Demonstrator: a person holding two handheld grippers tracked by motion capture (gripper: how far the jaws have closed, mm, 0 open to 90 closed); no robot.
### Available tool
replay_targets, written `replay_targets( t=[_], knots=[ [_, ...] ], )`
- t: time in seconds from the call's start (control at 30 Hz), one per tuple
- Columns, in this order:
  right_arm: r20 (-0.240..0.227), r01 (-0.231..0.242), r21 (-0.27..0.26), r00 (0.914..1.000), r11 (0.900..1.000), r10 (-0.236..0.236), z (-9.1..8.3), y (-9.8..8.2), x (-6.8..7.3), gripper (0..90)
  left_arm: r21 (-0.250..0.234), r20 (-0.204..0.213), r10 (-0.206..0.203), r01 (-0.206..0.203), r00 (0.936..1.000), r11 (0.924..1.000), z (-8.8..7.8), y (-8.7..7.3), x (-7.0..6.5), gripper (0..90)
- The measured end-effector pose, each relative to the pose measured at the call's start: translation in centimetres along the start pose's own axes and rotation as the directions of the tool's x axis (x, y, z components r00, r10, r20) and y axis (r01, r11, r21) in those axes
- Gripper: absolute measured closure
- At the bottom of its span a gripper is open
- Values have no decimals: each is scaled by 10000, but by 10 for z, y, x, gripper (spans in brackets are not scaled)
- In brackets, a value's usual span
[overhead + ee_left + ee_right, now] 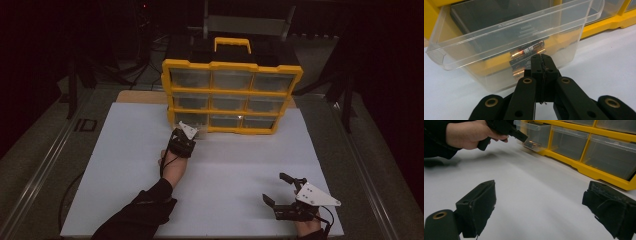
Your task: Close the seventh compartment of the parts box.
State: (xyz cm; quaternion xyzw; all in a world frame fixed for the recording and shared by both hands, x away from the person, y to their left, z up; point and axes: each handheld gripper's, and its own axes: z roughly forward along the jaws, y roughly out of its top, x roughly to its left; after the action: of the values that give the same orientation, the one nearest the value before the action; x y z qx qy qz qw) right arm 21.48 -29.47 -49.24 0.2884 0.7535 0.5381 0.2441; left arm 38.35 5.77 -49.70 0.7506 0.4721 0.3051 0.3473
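high view: the left gripper (186,134) sat at the lower-left corner of the yellow plastic organiser cabinet w/ clear drawers (232,95), at the bottom-left clear plastic drawer (194,121). jaw state not readable here. the right gripper (283,189) rested near the front right of the white table sheet (125,165), well apart from the cabinet, jaws spread, nothing between them. drawer contents could not be made out from this angle; the other drawers looked dim, contents unclear.

left gripper view: the jaws were pressed together, tips against the front wall of the pulled-out drawer (486,50), nothing pinched. inside lay copper-and-black cylindrical batteries (527,51), at least two, near the front wall. risk, as a judgement: w/ the jaws shut and only touching the wall, a push would likely slide the drawer askew or jam it rather than seat it; a push above centre could tip the tray and roll the batteries. the clear wall is slick, so the tips could skid off.

right gripper view: the own jaws stood wide apart, empty. farther off, the person's left hand (469,135) held its gripper at the drawer (535,132), a battery glint visible inside. neighbouring drawers were closed, contents not discernible. risk: no second gripper bracing the cabinet, so it could shift on the sheet under a hard push.
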Motion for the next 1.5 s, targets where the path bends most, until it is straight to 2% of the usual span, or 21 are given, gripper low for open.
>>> replay_targets(
  t=[1.03, 1.23, 1.5],
  knots=[
    [0, 2, 15, 10000, 10000, -2, 0, 0, 0, 92, 218, 12, 206, -206, 9998, 9995, 14, 6, 5, 882],
    [8, -4, 22, 10000, 10000, 4, 0, 0, 0, 92, 266, -8, 347, -347, 9994, 9990, 15, 10, 6, 882],
    [31, -8, 15, 10000, 10000, 8, 0, 0, -1, 92, 242, -45, 299, -298, 9995, 9993, 18, 13, 7, 882]
  ],
)
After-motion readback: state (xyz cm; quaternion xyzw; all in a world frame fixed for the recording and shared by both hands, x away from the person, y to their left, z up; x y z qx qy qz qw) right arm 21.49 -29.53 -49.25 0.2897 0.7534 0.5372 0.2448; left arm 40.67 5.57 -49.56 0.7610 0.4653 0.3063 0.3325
